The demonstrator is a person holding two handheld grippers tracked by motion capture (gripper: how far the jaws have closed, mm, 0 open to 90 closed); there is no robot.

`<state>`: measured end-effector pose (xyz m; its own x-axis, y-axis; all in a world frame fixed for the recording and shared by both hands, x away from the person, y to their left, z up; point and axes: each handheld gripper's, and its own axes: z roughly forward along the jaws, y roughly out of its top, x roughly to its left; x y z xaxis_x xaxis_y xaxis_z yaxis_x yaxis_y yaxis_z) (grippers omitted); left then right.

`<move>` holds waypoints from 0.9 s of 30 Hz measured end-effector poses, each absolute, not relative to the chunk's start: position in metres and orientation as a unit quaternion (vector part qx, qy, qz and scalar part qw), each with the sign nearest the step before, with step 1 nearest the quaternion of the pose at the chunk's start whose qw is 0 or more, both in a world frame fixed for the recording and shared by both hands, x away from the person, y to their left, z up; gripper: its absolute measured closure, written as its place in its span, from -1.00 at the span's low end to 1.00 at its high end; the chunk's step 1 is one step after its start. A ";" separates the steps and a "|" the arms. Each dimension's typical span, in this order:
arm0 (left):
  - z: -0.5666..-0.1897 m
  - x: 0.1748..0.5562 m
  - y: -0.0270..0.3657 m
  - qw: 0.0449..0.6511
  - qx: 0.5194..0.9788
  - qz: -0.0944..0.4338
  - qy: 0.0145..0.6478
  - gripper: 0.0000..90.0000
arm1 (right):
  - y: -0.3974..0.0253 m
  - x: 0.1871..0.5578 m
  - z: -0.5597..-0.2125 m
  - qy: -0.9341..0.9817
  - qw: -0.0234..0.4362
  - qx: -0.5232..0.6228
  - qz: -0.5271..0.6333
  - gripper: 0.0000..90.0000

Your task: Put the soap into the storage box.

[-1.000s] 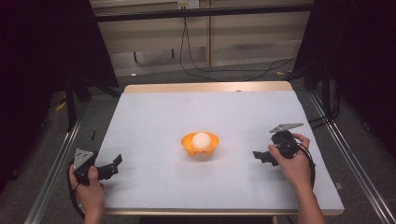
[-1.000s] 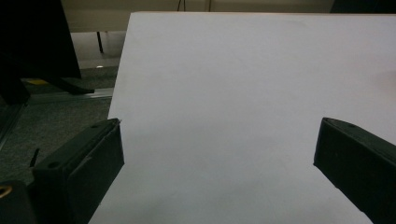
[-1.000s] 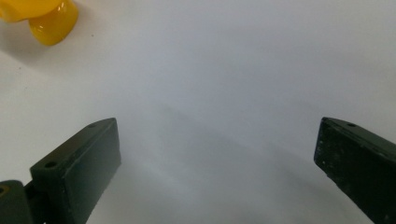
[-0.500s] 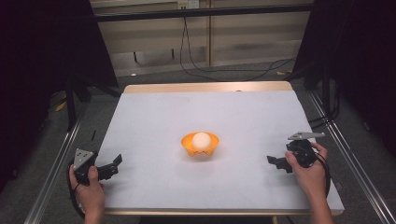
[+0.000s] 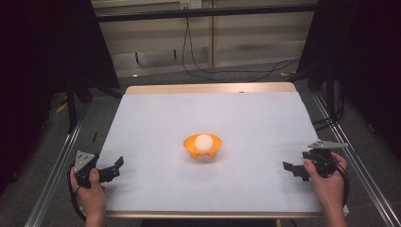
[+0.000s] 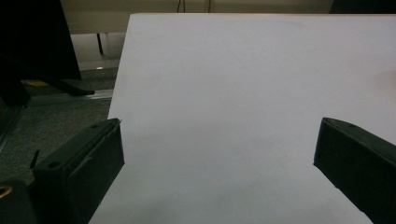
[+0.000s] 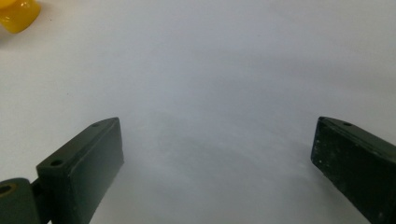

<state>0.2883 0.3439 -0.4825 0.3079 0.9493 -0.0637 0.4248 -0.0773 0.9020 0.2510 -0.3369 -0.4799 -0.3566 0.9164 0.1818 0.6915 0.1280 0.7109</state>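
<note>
High view, bowl: an orange bowl with a white ball in it sits at the centre of the frame on the white table.
High view, left gripper: lower left of the frame, well apart from the bowl, jaws pointing right.
High view, right gripper: lower right, well apart from the bowl, jaws pointing left.
Left gripper view: jaws spread wide over bare table, nothing between them.
Right gripper view: jaws spread wide and empty; the bowl peeks in at the upper left corner.
</note>
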 end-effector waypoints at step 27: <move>-0.483 0.287 0.342 0.450 0.678 0.297 0.500 -0.95 | -0.386 0.207 -0.486 0.676 0.168 0.572 0.433 -0.98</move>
